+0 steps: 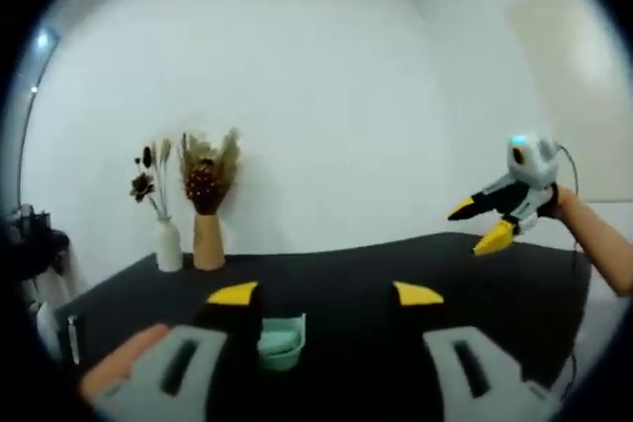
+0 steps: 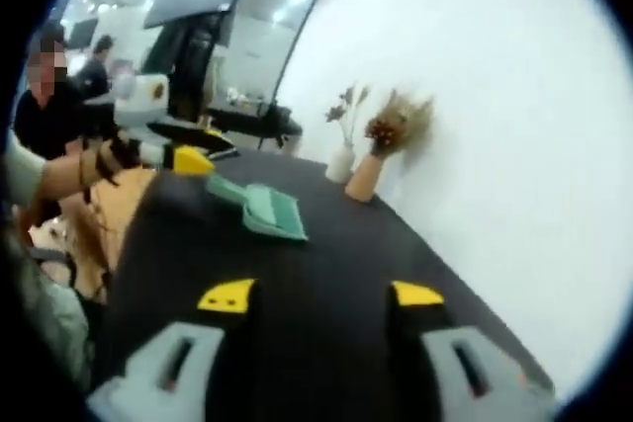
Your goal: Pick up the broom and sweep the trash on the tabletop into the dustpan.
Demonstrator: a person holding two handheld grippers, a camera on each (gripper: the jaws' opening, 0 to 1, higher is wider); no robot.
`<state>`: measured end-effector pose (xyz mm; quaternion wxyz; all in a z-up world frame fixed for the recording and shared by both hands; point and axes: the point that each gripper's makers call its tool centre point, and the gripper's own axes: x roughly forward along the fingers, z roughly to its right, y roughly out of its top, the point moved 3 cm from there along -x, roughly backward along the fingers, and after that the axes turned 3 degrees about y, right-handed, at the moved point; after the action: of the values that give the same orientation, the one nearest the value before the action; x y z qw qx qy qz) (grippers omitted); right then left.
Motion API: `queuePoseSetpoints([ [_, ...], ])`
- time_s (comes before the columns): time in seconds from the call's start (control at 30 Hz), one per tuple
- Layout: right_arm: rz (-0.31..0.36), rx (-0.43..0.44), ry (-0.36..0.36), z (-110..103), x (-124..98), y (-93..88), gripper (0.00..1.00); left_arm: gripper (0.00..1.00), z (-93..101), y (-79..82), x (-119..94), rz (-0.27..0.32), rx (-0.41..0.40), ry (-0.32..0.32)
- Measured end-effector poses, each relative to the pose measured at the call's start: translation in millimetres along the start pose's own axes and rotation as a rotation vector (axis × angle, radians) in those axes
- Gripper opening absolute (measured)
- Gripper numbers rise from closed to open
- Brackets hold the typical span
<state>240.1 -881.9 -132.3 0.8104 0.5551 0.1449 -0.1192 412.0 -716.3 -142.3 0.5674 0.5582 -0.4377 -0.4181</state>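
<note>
Both tools hang spread wide and empty above the black tabletop (image 2: 326, 274), left tool (image 1: 326, 295) and right tool (image 2: 321, 295), apparently poised to reach for the green dustpan (image 2: 265, 210) lying ahead of them, beside the two vases (image 1: 188, 244); I cannot pick out a broom.

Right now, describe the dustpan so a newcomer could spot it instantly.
Start at the black tabletop running along the white wall. At its far end stand two vases of dried flowers, a white vase and a tan vase. Nearer than these lies the dustpan, flat and mint green, the single pale green thing on the dark top.
</note>
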Motion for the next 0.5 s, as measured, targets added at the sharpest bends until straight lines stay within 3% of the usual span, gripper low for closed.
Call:
queuePoseSetpoints([
  [0.13, 0.025, 0.045, -0.022, -1, -18, -9.2, 0.67, 0.66, 10.1, -1.2, 5, 0.005, -0.011, -0.051],
  [0.27, 0.047, 0.080, -0.049, -3, -34, -22.0, 0.83, 0.82, 23.9, -6.0, 10, 0.000, -0.010, -0.128],
  [0.4, 0.043, 0.090, -0.091, -4, -47, -36.5, 0.92, 0.94, 37.9, -13.9, 10, -0.007, 0.007, -0.195],
  [0.5, 0.049, 0.116, -0.113, -5, -55, -45.9, 0.97, 0.95, 43.9, -19.9, 9, -0.016, -0.003, -0.219],
])
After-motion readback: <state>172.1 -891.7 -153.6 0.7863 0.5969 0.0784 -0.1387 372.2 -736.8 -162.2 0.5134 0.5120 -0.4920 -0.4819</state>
